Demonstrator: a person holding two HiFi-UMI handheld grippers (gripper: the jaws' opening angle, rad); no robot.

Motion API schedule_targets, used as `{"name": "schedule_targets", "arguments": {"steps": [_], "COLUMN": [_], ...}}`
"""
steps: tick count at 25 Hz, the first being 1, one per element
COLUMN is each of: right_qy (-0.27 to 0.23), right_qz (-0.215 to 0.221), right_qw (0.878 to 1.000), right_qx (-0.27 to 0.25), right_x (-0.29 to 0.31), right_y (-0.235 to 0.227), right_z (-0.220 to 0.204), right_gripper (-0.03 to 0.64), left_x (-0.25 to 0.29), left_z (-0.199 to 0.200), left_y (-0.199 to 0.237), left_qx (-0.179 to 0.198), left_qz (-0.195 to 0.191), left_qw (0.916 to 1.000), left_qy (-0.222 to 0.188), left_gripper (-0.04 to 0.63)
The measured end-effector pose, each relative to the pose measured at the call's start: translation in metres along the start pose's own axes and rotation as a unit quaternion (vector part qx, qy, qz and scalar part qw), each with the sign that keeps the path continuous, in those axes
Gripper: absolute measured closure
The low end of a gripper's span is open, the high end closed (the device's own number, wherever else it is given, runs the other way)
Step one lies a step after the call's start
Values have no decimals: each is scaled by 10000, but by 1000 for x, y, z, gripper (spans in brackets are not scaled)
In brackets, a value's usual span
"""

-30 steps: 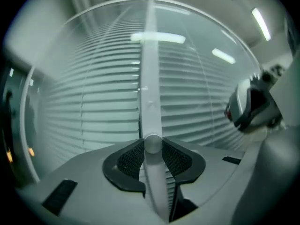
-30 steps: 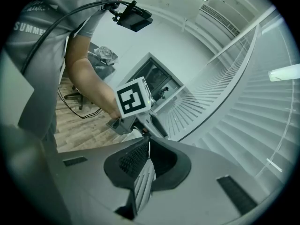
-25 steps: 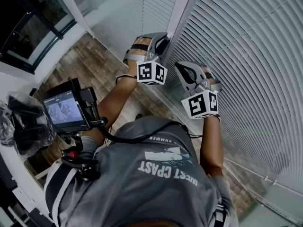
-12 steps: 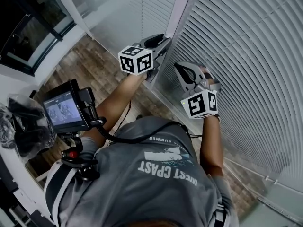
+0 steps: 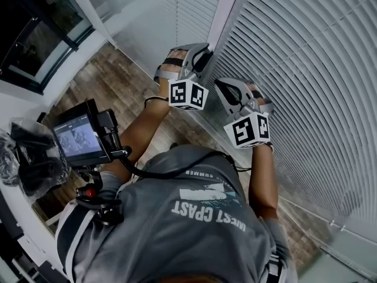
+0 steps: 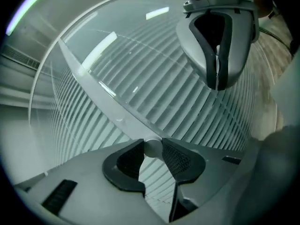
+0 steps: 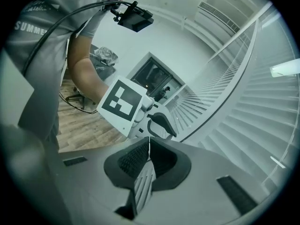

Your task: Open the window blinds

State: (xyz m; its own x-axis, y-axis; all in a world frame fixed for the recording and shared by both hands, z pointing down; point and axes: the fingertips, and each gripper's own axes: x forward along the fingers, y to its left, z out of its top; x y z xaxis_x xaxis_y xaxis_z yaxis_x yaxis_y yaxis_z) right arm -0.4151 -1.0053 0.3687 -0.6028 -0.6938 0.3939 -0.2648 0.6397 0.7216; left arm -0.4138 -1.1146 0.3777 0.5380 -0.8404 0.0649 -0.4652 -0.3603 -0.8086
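White slatted blinds (image 5: 306, 69) cover the window on the right of the head view. My left gripper (image 5: 203, 50) reaches to the blinds' left edge. In the left gripper view its jaws (image 6: 152, 149) have just been closing and are shut on the clear tilt wand (image 6: 112, 100), whose pale end sits between the pads. My right gripper (image 5: 219, 84) hovers just right of it against the slats. Its jaws (image 7: 149, 149) are shut, with only a thin pale line between the pads; I cannot tell whether that is a cord. The right gripper (image 6: 218, 74) also shows in the left gripper view.
A white window post (image 5: 227, 10) separates these blinds from a second set (image 5: 194, 5) further back. Wooden floor (image 5: 112, 81) lies below. A camera monitor on a rig (image 5: 79, 137) hangs at the person's chest, beside a dark bag (image 5: 29, 158) at the left.
Half a second ago the left gripper was rolled with its marker cube turned upward; now it is rolled back as before, still at the wand. The right gripper has hardly moved.
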Motion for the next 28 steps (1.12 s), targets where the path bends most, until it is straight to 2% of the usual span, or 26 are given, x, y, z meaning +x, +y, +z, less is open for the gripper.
{"name": "schedule_targets", "arguments": {"steps": [1, 3, 4, 5, 6, 7, 8, 9, 10, 11, 12, 13, 14, 15, 16, 17, 18, 19, 20, 21, 22, 23, 24, 26, 28], "right_qy": [-17, -28, -22, -20, -23, -28, -34, -38, -41, -46, -48, -44, -47, -57, -65, -67, -56, -33, -15, -8, -6, -1, 4, 6, -19], "right_qz": [4, 22, 38, 51, 63, 73, 82, 87, 87, 82, 80, 87, 93, 92, 84, 75, 73, 83, 96, 101, 102, 102, 101, 98, 82], "right_qw": [10000, 10000, 10000, 10000, 10000, 10000, 10000, 10000, 10000, 10000, 10000, 9999, 9999, 9999, 9999, 9999, 10000, 10000, 9999, 9999, 9999, 9999, 9999, 9999, 10000], "right_qx": [1, 1, -2, -5, -8, -11, -15, -19, -23, -25, -24, -24, -28, -34, -37, -33, -29, -31, -35, -39, -43, -45, -48, -49, -50], "right_x": [1, 4, 4, 4, 4, 2, 1, 0, -1, -1, 0, 0, 1, 1, 1, 1, 1, 1, 1, 1, 2, 2, 3, 4, 6], "right_y": [1, 2, 2, 3, 3, 4, 4, 4, 4, 5, 6, 7, 8, 8, 8, 8, 8, 8, 8, 8, 8, 8, 8, 8, 8], "right_z": [0, -1, -1, 0, 0, 0, 0, 0, 0, -1, -1, -1, -1, -1, -1, -2, -2, -2, -2, -2, -3, -4, -4, -6, -7], "right_gripper": [611, 611, 612, 612, 611, 612, 611, 611, 611, 612, 611, 612, 611, 612, 612, 611, 611, 612, 611, 611, 612, 611, 611, 611, 611], "left_x": [0, 1, 0, -1, -3, -5, -7, -8, -7, -6, -4, -4, -4, -4, -5, -4, -4, -4, -4, -4, -3, -2, -1, 0, 1], "left_z": [0, -2, -3, -3, -3, -2, -1, -2, -3, -6, -8, -11, -12, -12, -11, -9, -7, -5, -4, -3, -2, -1, -1, -1, -2], "left_y": [-1, -1, -1, -1, 0, 3, 6, 9, 11, 11, 10, 9, 9, 9, 9, 9, 8, 6, 4, 1, -2, -4, -5, -6, -7], "left_qx": [69, -181, -555, -1190, -2073, -3080, -4052, -4886, -5521, -5947, -6218, -6393, -6482, -6457, -6266, -5851, -5171, -4252, -3170, -2039, -1033, -336, 6, 122, -17], "left_qz": [-2, -95, -202, -373, -596, -829, -1034, -1196, -1314, -1395, -1451, -1488, -1503, -1498, -1465, -1385, -1240, -1032, -779, -522, -319, -217, -208, -260, -280], "left_qw": [10000, 9998, 9982, 9920, 9759, 9464, 9059, 8608, 8191, 7870, 7646, 7490, 7407, 7429, 7598, 7943, 8432, 8969, 9441, 9773, 9941, 9992, 9997, 9994, 9995], "left_qy": [-15, -56, -96, -183, -329, -505, -663, -777, -842, -865, -877, -898, -923, -936, -925, -877, -785, -643, -460, -258, -73, 64, 138, 166, 137], "left_gripper": [469, 469, 469, 469, 466, 459, 439, 434, 434, 434, 459, 465, 466, 466, 466, 468, 468, 469, 469, 469, 469, 469, 469, 469, 469]}}
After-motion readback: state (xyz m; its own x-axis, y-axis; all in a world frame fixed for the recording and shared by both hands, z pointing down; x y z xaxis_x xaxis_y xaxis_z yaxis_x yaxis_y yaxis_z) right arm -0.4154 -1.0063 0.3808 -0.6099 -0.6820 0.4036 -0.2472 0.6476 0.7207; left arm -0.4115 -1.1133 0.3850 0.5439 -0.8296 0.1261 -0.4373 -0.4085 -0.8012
